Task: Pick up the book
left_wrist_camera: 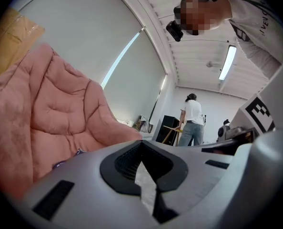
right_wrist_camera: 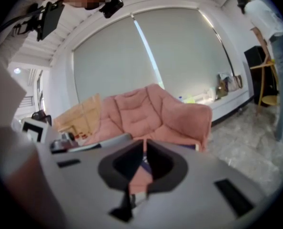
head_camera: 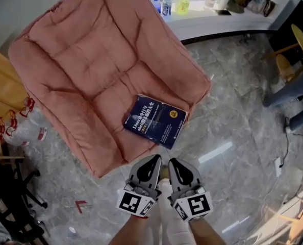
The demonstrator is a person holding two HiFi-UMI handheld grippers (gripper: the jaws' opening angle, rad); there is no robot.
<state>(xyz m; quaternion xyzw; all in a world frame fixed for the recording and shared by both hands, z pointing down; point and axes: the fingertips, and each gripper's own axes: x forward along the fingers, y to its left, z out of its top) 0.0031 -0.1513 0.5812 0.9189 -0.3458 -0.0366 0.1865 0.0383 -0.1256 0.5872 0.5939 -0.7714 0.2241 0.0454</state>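
The left hand-held gripper (head_camera: 156, 160) and right hand-held gripper (head_camera: 173, 162) sat side by side, forearms close together, both aimed forward with jaws pressed together on nothing. The book (head_camera: 155, 120) lay flat near the pink cushioned chair's (head_camera: 80, 50) front edge, just beyond their tips.

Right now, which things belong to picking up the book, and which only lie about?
For the job: book, pink cushion under it, left gripper, right gripper, both shut and empty.
Lying about: bottles, plastic bag, wooden chair.
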